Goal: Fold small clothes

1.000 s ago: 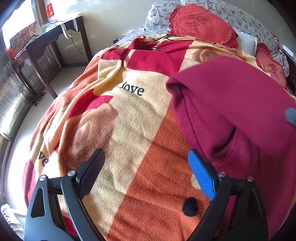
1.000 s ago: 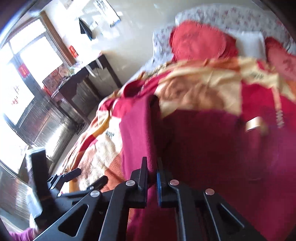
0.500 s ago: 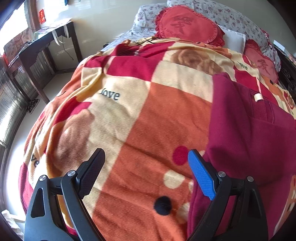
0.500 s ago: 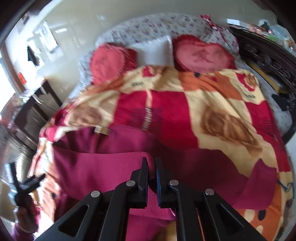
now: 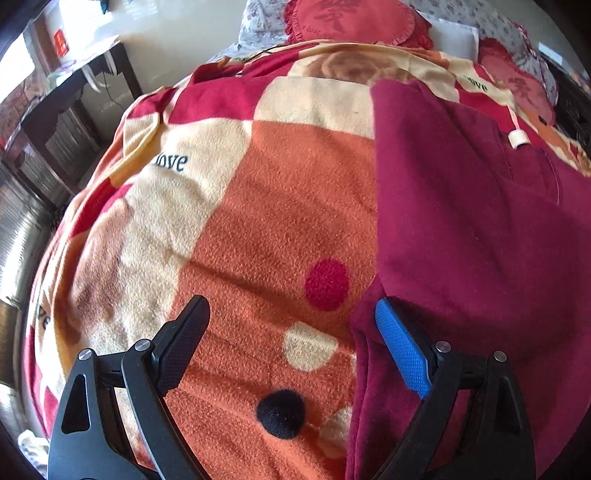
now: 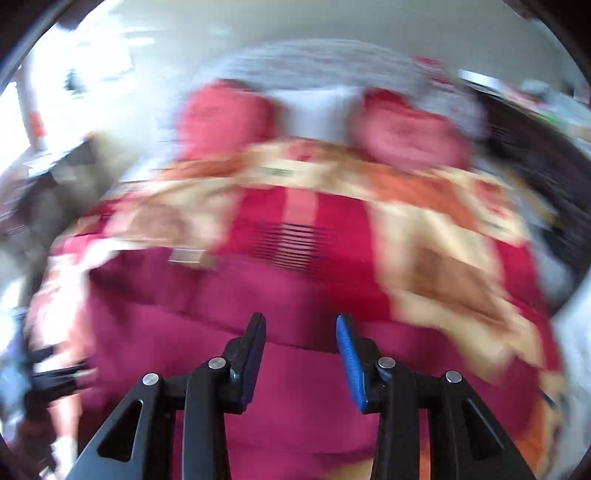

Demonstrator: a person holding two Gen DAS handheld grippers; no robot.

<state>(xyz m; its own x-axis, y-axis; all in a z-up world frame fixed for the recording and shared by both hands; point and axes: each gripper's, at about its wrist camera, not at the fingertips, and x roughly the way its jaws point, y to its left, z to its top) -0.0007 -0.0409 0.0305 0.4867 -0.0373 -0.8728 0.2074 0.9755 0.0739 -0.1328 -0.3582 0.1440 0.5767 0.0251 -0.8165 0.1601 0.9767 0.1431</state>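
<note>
The dark-red fleece garment (image 5: pixel 480 229) is lying folded on the bed's orange patchwork blanket (image 5: pixel 266 221); left tongs (image 5: pixel 291 332) gaping empty at its edge; right tongs (image 6: pixel 301 347) just letting go above it, nothing between.

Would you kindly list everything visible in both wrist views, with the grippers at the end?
garment: one, maroon, spread flat on the blanket's right part, a small white tag at its far edge.
blanket: one, orange, cream and red patches with dots and "love" lettering, covering the bed.
heart cushions: two, red, at the head of the bed.
pillow: one, white, between the cushions.
dark table: one, beside the bed at the left, papers on top.
left gripper: black with one blue pad, open wide over the blanket at the garment's edge.
right gripper: black, blue pad, jaws just opened, nothing between them, above the garment.
</note>
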